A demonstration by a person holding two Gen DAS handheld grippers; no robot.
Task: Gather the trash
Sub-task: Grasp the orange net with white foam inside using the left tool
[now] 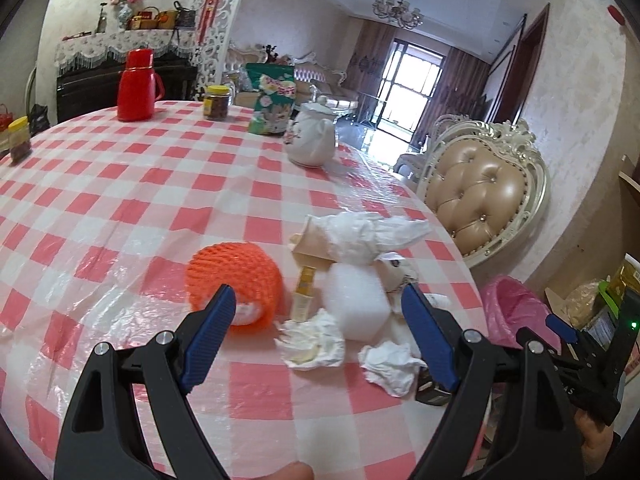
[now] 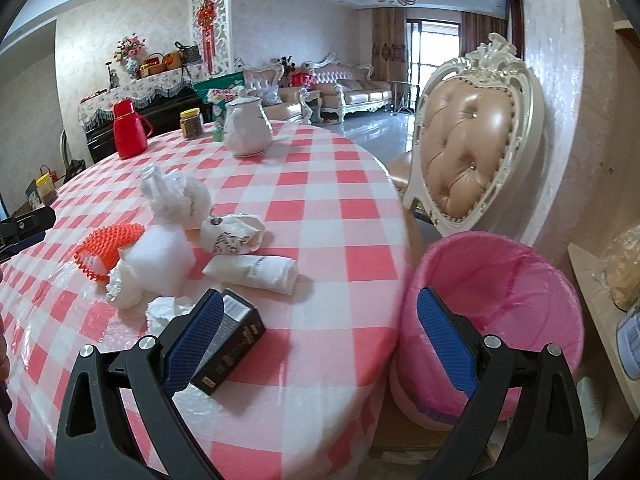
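Crumpled tissue [image 1: 313,339] lies between the open left hand-held gripper [image 1: 316,300] fingers.

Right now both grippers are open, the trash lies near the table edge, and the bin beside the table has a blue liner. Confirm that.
Wrong on the liner: the right wrist view shows the bin lined in pink, not blue. The rest stands.

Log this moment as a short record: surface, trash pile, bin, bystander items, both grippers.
surface: round table with pink-and-white checked plastic cloth
trash pile: orange foam fruit net, white foam block, crumpled white tissues, small black carton, all near the table edge
bin: pink-lined waste bin on the floor beside the table
bystander items: red thermos flask, white ceramic teapot
left gripper: open, empty
right gripper: open, empty
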